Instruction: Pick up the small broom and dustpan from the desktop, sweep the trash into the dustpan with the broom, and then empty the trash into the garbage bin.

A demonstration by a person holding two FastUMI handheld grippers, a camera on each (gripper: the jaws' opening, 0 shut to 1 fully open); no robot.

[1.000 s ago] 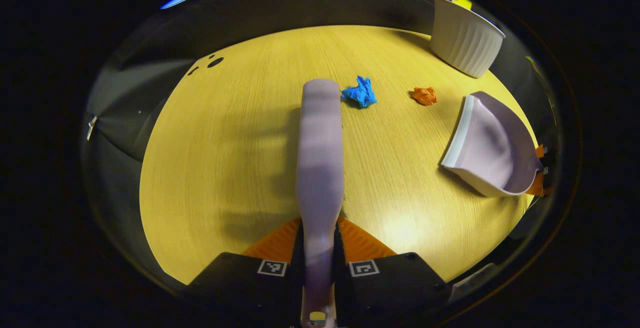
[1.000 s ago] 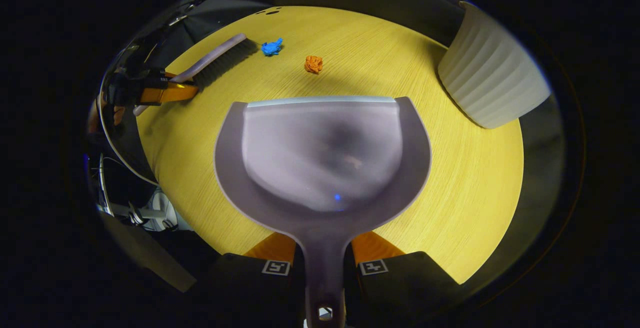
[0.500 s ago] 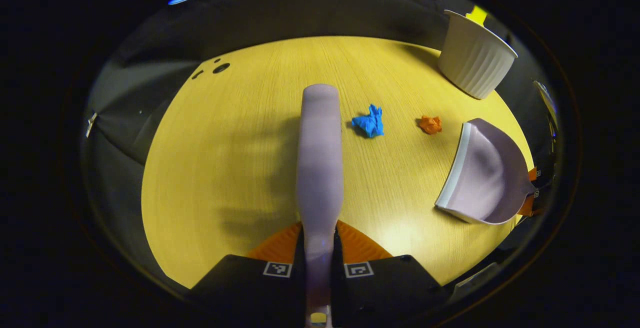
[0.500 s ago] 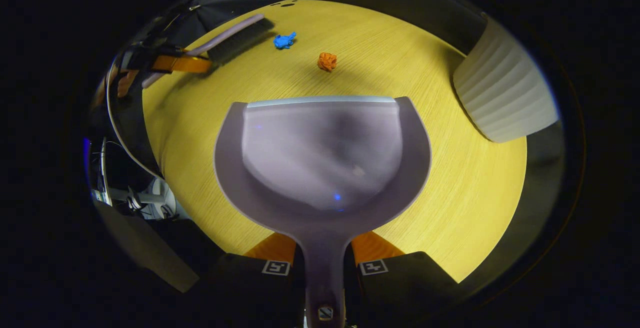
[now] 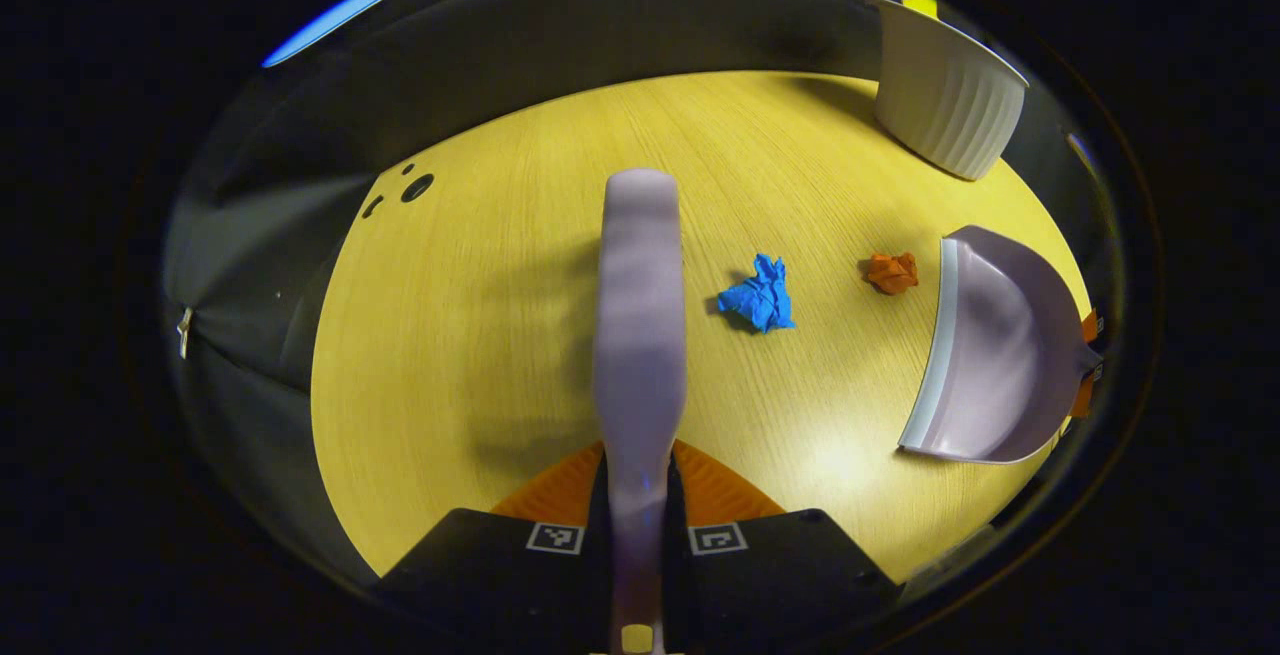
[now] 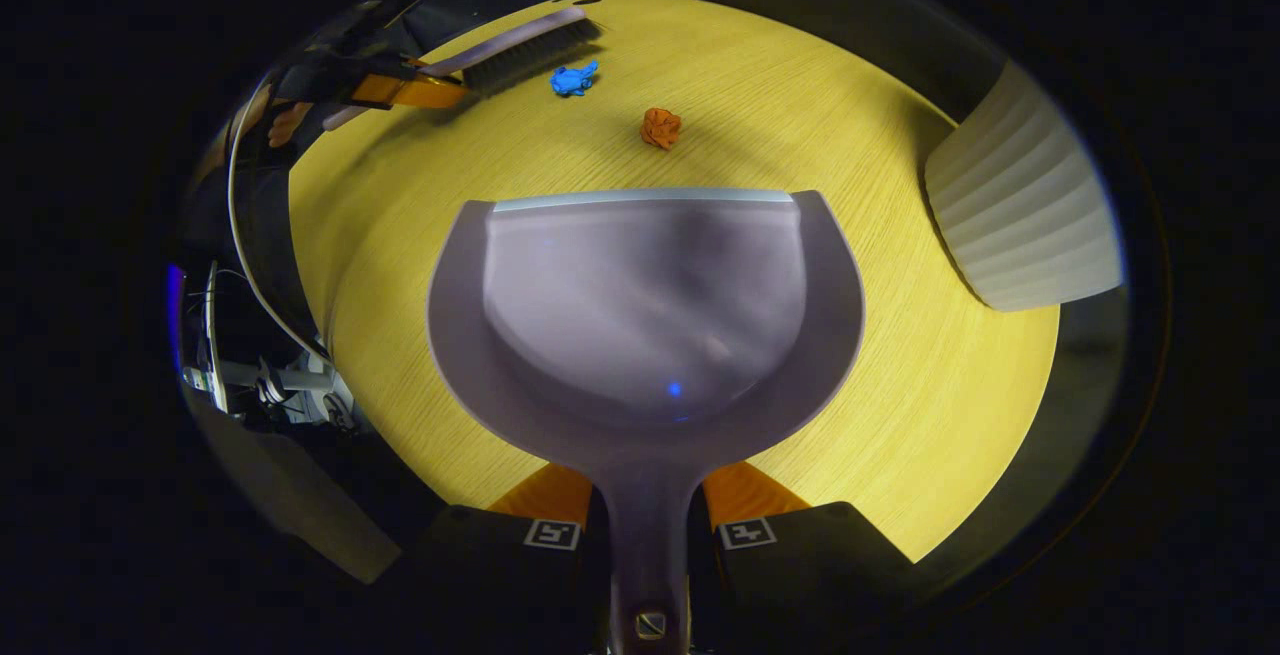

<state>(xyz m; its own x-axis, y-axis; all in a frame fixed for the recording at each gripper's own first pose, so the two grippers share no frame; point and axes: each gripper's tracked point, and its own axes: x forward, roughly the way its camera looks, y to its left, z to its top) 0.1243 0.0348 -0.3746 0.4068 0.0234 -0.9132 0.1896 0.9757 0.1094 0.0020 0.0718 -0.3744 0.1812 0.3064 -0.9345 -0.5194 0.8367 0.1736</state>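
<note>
Pickup done: your left claw (image 5: 637, 535) grips the broom (image 5: 640, 315); your right claw (image 6: 648, 533) grips the dustpan (image 6: 645, 305); blue scrap (image 5: 760, 293) and orange scrap (image 5: 891, 272) lie unswept on the tabletop (image 5: 480, 315); bin (image 5: 945, 95) awaits.

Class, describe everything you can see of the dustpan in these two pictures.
The dustpan is pale lilac, smooth and plastic-looking, with a rounded scoop, raised side walls and a lighter strip along its straight front lip. It holds no trash. Its narrow handle runs back between the fingers of the right hand-held gripper, which grips it. Its lip faces the orange paper ball on the yellow wooden desktop.
</note>
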